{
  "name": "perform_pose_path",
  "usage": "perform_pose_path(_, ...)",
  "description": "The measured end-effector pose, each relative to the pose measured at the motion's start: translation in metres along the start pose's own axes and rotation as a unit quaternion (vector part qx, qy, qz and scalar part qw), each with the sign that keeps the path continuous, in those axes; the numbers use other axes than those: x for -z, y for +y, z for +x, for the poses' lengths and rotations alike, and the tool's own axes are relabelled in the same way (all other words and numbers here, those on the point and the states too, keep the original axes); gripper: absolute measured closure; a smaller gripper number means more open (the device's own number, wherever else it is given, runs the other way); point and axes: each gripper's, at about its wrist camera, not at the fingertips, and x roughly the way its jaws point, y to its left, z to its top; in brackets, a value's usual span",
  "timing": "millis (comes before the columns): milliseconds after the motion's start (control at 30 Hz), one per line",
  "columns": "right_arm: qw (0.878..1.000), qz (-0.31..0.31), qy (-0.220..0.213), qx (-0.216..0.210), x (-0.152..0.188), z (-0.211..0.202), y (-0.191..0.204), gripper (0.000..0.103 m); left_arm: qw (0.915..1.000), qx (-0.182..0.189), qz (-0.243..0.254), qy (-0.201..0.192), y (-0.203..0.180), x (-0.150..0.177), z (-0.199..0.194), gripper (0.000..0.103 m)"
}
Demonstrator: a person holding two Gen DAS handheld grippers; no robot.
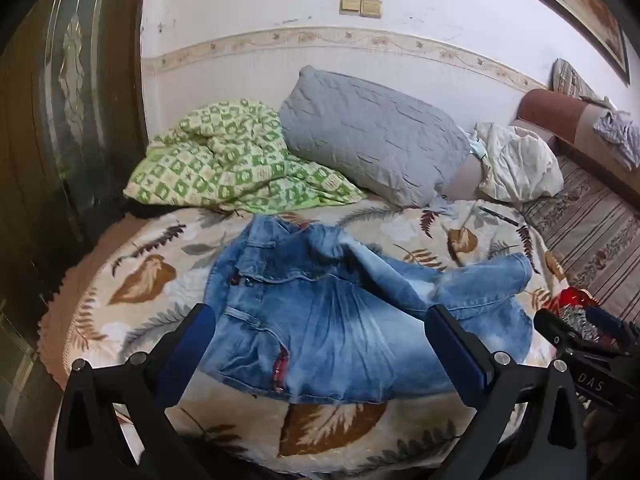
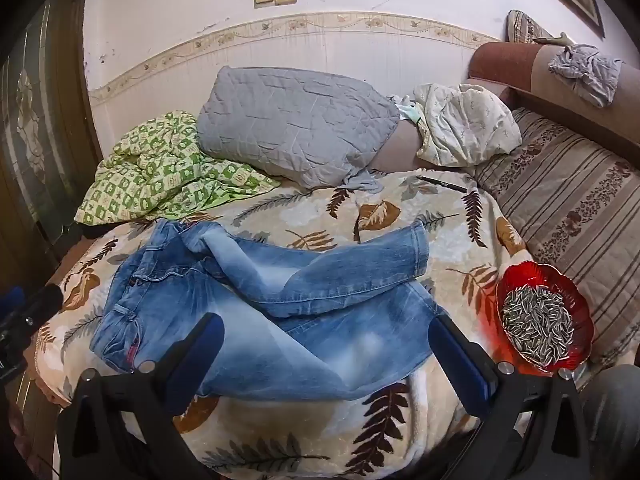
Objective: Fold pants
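Faded blue denim jeans (image 2: 256, 312) lie crumpled on the bed, unfolded, on a cream fleece blanket with brown leaf print (image 2: 320, 436). Waistband end toward the bed's left edge; one leg runs along the near edge to the right, the other is thrown over it diagonally, cuff (image 2: 416, 248) pointing to the far right.

Around them:
- red glass bowl of striped sunflower seeds (image 2: 544, 320) at the bed's right edge, near the lower leg's end but apart from the denim
- dark pen (image 2: 440, 184) on the blanket near the far right corner, well apart from the jeans
- grey quilted pillow (image 2: 296, 128) at the far edge against the wall
- green-and-cream checked quilt (image 2: 160, 176) bunched in the far left corner, just beside the waistband end
- white crumpled cloth (image 2: 464, 124) right of the pillow
- striped brown sofa cushion (image 2: 568, 208) beyond the bed's right edge

Nothing lies on the jeans.

Left gripper (image 1: 320, 328), black frame with blue pads: jaws wide, nothing held, hovering at the near edge, framing the hip/pocket part, no contact visible.
Right gripper (image 2: 328, 340): jaws wide, empty, above the near edge, framing the lower leg's thigh section. Bowl sits just right of its right finger (image 2: 460, 360).
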Motion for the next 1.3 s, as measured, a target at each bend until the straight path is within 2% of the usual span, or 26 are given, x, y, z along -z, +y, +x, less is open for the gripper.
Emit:
perform_pose_path(100, 1.0, 0.002, 0.004, -0.003, -0.001, 0.0, 0.0, 0.0, 0.9995, 0.004, -0.003, -0.033, 0.002, 0.012, -0.001, 0.0)
perform_pose_path(133, 1.0, 0.002, 0.003, -0.003, -0.001, 0.0, 0.0, 0.0, 0.9997, -0.003, -0.002, -0.024, -0.002, 0.005, -0.006, 0.0)
perform_pose_path(300, 1.0, 0.0, 0.003, 0.0, -0.002, -0.001, 0.001, 0.0, 0.9996, 0.001, -0.002, -0.028, -0.002, 0.013, -0.006, 0.0)
perform_pose_path(500, 1.0, -0.004, 0.003, -0.001, -0.005, -0.002, 0.002, 0.0, 0.9998, 0.007, -0.001, -0.018, -0.002, 0.004, -0.011, 0.0)
perform_pose_path(1300, 1.0, -0.012, 0.006, 0.006, -0.004, 0.0, 0.006, 0.0, 0.9998, 0.004, -0.008, -0.017, -0.001, 0.004, -0.009, 0.0)
